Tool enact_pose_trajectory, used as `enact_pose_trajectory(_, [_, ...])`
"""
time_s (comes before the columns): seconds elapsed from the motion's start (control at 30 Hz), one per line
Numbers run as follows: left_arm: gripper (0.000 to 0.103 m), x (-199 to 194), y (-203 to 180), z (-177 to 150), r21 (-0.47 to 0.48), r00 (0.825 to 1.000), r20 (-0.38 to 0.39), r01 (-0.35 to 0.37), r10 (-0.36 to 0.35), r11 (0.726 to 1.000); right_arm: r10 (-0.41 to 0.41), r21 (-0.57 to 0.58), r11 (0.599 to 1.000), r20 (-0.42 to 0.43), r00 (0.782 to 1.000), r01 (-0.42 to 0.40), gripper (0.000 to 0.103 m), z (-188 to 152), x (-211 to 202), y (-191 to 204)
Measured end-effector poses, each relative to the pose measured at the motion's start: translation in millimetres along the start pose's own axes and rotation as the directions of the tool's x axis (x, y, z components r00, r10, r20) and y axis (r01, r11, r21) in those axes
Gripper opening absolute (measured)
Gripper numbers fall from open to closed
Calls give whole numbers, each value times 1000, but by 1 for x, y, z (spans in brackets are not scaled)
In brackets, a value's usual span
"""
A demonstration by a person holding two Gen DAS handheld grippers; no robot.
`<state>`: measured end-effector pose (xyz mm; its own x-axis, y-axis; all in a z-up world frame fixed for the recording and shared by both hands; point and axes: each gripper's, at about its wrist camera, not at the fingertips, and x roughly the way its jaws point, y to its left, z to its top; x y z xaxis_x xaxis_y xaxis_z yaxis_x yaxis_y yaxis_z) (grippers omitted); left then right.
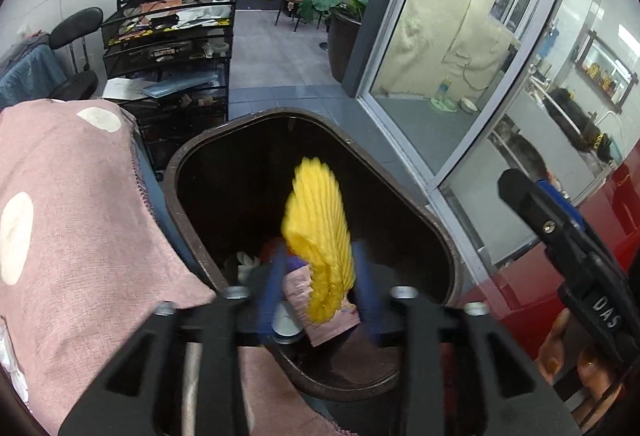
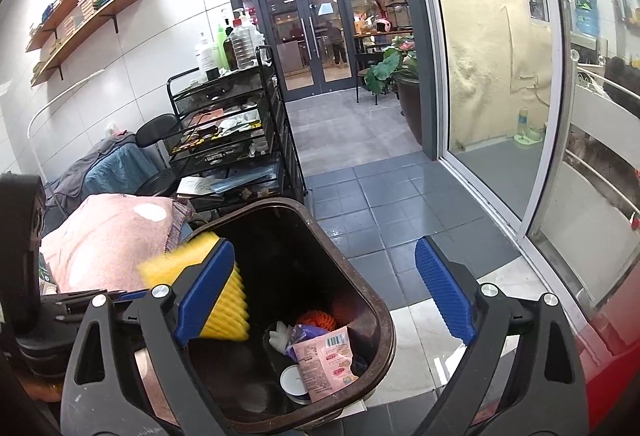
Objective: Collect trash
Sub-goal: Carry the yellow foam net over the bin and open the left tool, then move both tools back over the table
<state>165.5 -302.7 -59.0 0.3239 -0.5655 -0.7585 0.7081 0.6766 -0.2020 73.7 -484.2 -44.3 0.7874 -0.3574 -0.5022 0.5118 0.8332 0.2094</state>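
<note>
A yellow pleated paper piece (image 1: 318,236) hangs blurred over the open dark brown bin (image 1: 188,203), between the blue fingers of my left gripper (image 1: 320,260). The jaws stand apart and a gap shows beside the paper, so the pads do not press on it. In the right wrist view the same yellow piece (image 2: 224,312) sits at the bin's (image 2: 376,300) left rim, partly behind a blue finger. My right gripper (image 2: 322,256) is open wide above the bin with nothing between its fingers. Inside lie a pink packet (image 2: 326,360), an orange net (image 2: 318,320) and a white cup (image 2: 294,380).
A pink spotted cloth (image 1: 80,215) lies left of the bin. Behind it stands a black mesh trolley (image 2: 232,123) topped with bottles. A glass sliding door (image 2: 496,75) runs along the right, with a red surface (image 1: 540,288) below it. Grey floor tiles (image 2: 380,203) stretch beyond.
</note>
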Motion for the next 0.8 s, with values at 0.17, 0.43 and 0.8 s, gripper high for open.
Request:
enact_pose_trajectory(0.17, [78,-6,-1,0,16,999,29,-17,16,1000,-6,7,1000,15,1000,6,94,0,-2,-1])
enact_pose_trajectory(0.43, [89,-40,3,-4,37,989,119,-96,91,995,13,14,1000,26,1000,-14,95,3,-4,5])
enact_pose_trajectory(0.8, [95,-109,25,-29,-28,940,290,-181,181,983,119,-26,993,43,992,-118,96,6,-9,32])
